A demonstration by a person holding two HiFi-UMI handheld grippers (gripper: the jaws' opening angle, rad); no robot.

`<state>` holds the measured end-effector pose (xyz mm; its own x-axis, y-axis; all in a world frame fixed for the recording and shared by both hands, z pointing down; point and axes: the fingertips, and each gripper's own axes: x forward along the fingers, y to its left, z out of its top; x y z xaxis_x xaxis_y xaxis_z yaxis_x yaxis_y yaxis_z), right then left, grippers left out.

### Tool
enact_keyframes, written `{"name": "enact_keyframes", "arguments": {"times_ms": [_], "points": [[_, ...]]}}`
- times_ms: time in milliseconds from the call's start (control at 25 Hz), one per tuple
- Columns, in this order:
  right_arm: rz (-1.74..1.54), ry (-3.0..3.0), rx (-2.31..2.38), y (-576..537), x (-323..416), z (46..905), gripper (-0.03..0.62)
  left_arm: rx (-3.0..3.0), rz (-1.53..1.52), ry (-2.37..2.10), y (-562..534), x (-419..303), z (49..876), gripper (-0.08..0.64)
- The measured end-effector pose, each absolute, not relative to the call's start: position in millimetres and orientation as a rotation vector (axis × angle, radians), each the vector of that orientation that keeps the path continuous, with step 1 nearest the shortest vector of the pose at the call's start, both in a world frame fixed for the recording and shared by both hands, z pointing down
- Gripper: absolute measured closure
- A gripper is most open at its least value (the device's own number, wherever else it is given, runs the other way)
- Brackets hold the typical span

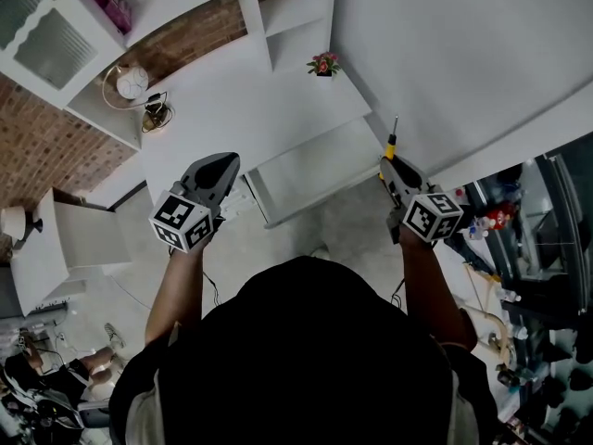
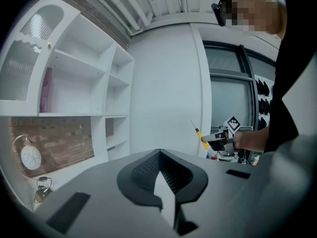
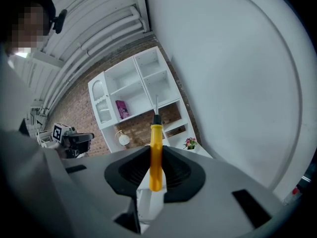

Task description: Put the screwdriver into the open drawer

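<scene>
Right gripper (image 3: 155, 175): 2 jaws clamped on the yellow handle of the screwdriver (image 3: 155, 150), shaft pointing away from the person. The tool is held beside the right end of the open drawer (image 1: 310, 170), not inside it. Left gripper (image 2: 161, 182): jaws pressed together, nothing between them, off the drawer's left end. 1 flower pot (image 1: 323, 63) behind the drawer.

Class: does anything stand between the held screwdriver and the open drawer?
Nothing visible does. The right gripper holds the screwdriver just beside the open drawer's right end, with no object between them.
</scene>
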<state>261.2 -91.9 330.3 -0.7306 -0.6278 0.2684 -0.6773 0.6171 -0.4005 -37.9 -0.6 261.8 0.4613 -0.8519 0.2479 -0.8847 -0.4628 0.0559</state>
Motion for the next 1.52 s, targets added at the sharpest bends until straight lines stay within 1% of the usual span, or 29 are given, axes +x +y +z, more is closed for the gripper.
{"name": "enact_keyframes", "arguments": {"times_ms": [400, 760, 1080, 1520], "points": [[0.729, -2.733, 1.072, -118, 290, 334, 0.508, 2.531, 0.269, -1.534, -28, -5, 263, 0.545], [0.708, -2.713, 1.050, -121, 301, 340, 0.508, 2.535, 0.263, -1.514, -37, 14, 270, 0.545], [0.688, -2.699, 1.038, -124, 299, 351, 0.508, 2.538, 0.230, -1.509, -45, 14, 277, 0.545], [0.626, -2.704, 0.993, -158, 264, 355, 0.508, 2.508, 0.194, -1.538, -72, -19, 289, 0.545]]}}
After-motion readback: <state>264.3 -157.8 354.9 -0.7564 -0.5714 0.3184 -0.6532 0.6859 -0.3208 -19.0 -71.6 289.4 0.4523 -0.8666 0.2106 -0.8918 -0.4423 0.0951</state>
